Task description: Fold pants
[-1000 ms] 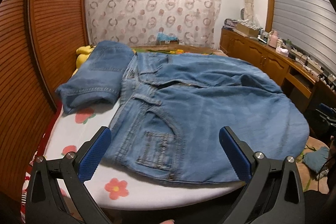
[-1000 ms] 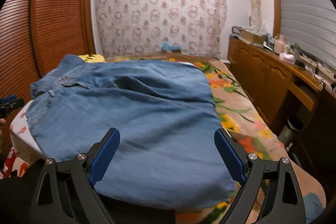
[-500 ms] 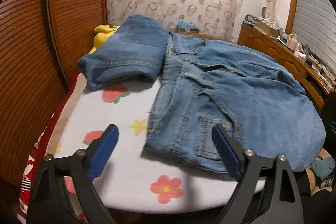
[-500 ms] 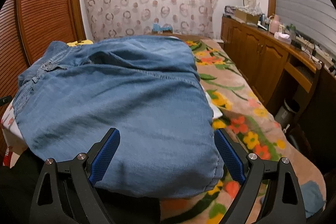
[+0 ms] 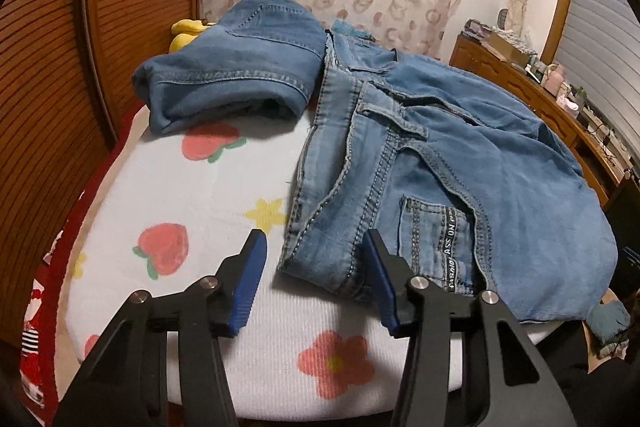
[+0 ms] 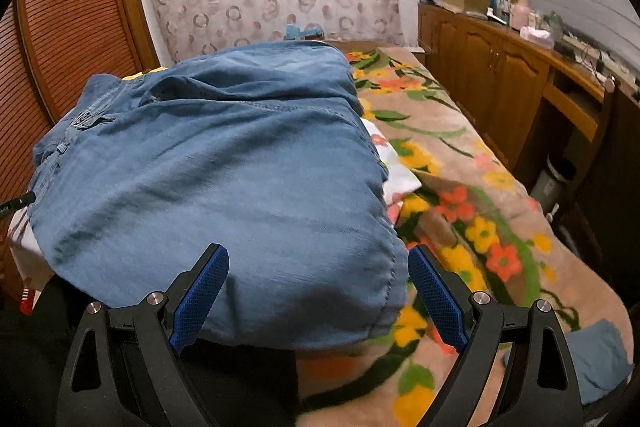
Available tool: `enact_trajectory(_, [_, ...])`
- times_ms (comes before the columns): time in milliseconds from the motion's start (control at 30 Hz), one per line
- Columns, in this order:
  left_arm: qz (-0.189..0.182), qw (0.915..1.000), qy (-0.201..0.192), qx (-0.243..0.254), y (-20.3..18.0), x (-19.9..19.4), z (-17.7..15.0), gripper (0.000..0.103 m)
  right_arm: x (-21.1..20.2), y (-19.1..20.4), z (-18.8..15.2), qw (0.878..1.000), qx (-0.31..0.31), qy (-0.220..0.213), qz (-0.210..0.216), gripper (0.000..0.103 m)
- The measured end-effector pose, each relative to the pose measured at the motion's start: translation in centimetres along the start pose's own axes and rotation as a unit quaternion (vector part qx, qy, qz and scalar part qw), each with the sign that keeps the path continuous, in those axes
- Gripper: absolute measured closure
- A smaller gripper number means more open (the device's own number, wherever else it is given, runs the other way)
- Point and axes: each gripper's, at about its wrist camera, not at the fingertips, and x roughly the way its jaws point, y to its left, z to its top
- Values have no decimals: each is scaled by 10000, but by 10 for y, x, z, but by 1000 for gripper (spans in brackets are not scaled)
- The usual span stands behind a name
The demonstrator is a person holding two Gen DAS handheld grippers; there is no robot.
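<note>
Lying on the bed (image 5: 224, 187), the jeans (image 5: 460, 155) are soft, heavy denim; grip the thick waistband corner. Left gripper (image 5: 316, 275) jaws have been closing, not yet pinching; right gripper (image 6: 316, 299) jaws apart.

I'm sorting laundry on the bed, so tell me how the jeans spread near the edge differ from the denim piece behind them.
The spread jeans lie open and broad, covering much of the bed; the folded denim piece is a compact bundle. The jeans show their waistband and a lettered back pocket; the bundle shows only seams and a hem. The jeans reach the near edge; the bundle sits farther back by the wooden doors. Both are mid-blue denim.
</note>
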Motion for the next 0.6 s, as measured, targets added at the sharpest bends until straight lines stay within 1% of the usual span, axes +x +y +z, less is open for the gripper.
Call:
enact_trajectory(67, [10, 10000, -3, 1, 0, 0, 1, 52, 6, -10, 4, 9999, 77, 42, 73, 11])
enact_trajectory(133, [20, 10000, 1, 13, 0, -1, 0, 52, 8, -13, 5, 9997, 141, 109, 169, 15])
enact_trajectory(167, [28, 10000, -1, 24, -1, -1, 0, 52, 10, -13, 5, 9996, 146, 152, 208, 19])
enact_trajectory(200, [30, 10000, -5, 39, -1, -1, 0, 52, 10, -13, 4, 9995, 158, 190, 212, 20])
enact_trajectory(233, [26, 10000, -6, 43, -1, -1, 1, 53, 9, -15, 4, 9993, 194, 181, 270, 21])
enact_trajectory(267, [13, 10000, -7, 57, -1, -1, 1, 55, 8, -17, 4, 9989, 248, 195, 355, 24])
enact_trajectory(333, [-13, 10000, -4, 83, -2, 0, 1, 58, 8, -21, 6, 9976, 356, 212, 550, 33])
enact_trajectory(400, [-25, 10000, -4, 94, -2, 1, 2, 59, 6, -24, 7, 9969, 374, 194, 662, 47])
enact_trajectory(433, [-29, 10000, -6, 85, -2, 1, 2, 59, 5, -24, 8, 9970, 355, 186, 660, 50])
enact_trajectory(500, [-22, 9999, -9, 102, -3, 1, 2, 59, 3, -24, 9, 9976, 313, 173, 596, 61])
enact_trajectory(533, [-21, 10000, -9, 95, -2, 1, 2, 59, 2, -25, 9, 9979, 301, 171, 547, 64])
enact_trajectory(600, [-24, 10000, -8, 90, -3, 1, 2, 59, 0, -28, 9, 9987, 261, 136, 414, 77])
